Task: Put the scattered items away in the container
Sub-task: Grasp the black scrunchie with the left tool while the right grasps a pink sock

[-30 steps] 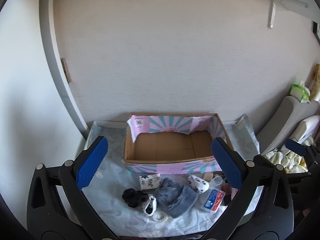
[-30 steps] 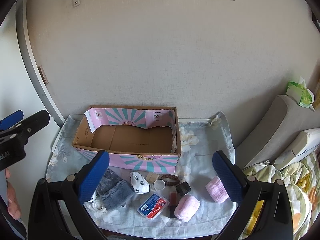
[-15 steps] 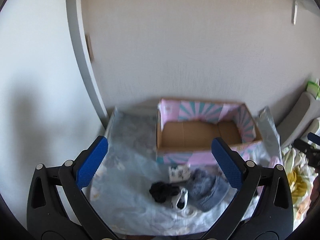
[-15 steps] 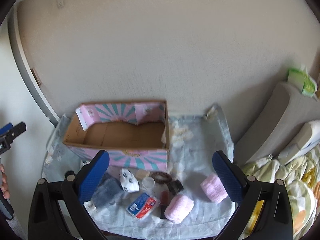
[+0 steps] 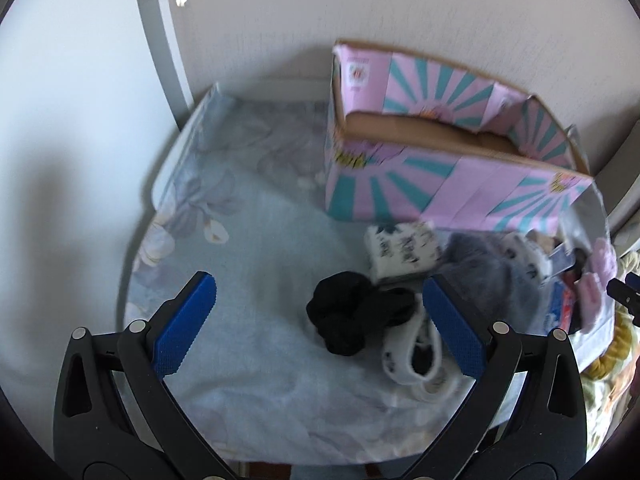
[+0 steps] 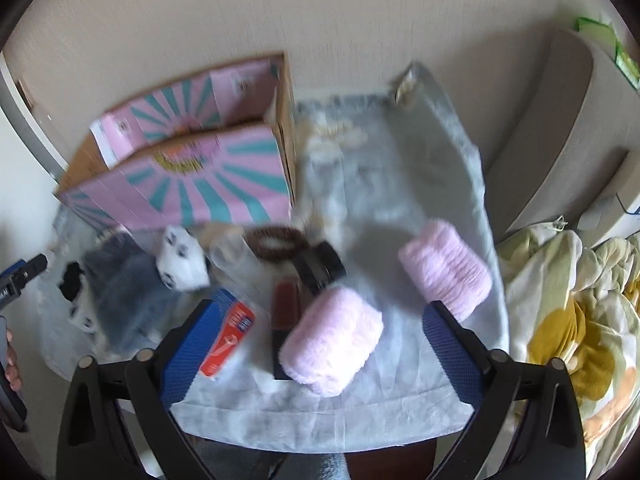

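The left tool is seen released, its blue pads spread wide with nothing between them, low in the frame above the cloth-covered surface. A black bundle of fabric lies at the centre of the left wrist view, between the two pads but below them on the cloth. Just right of it a white patterned sock is partly hidden by the right-hand pad, and a second white patterned item rests above it, close to the front wall of the pink and teal cardboard box. The box occupies the upper right of that view, and what shows of its brown inside is bare. A grey fluffy item is found to the right of the socks.

The right tool is likewise released, nothing gripped. Between its pads, lower centre of the right wrist view, a pink fluffy roll lies on the cloth; a second pink roll sits to the upper right, apart from it. A red and blue packet touches the left-hand pad in the picture. A brown hair tie and a black object lie nearer the box, at the upper left
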Available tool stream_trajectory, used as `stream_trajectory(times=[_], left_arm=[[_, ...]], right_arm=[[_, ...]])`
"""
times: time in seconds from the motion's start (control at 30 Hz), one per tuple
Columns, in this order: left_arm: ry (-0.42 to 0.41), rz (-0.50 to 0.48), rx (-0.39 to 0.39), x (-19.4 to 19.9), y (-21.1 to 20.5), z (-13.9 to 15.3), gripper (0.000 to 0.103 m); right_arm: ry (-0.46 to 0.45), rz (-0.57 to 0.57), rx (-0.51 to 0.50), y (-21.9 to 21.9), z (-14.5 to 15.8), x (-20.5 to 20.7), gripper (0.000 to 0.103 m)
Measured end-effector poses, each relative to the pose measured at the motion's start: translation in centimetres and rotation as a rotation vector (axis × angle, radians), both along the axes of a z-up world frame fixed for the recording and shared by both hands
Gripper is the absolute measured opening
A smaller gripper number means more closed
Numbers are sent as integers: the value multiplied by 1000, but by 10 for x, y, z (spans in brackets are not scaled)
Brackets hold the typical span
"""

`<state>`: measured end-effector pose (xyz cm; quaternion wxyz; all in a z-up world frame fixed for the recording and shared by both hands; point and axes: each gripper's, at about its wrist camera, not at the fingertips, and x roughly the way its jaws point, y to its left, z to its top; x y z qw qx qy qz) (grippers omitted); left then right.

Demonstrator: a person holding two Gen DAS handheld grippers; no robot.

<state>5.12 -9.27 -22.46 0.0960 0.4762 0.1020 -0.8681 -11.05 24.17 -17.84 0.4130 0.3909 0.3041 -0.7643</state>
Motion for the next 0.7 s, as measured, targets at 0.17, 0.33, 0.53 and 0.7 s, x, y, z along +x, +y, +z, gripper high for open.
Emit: stream_trajectory(times=[0.17,0.33,0.53,0.7], left_arm=[[-43,-24,50,-11,-5,-27,103],[-89,-34,60,-13,-10,-43,103],[-106,-58,170,-15,-15,-57,88],[-111,-113,141,-17,-5,-54,62]], right_arm=[[-55,-40,40,-8,-25,-12,88],[-119,-97,70,-8,-43,-22,65],[-156,-134,44,-2,-45,-24,56],[-168,-154,35,5,-41,-27,44]])
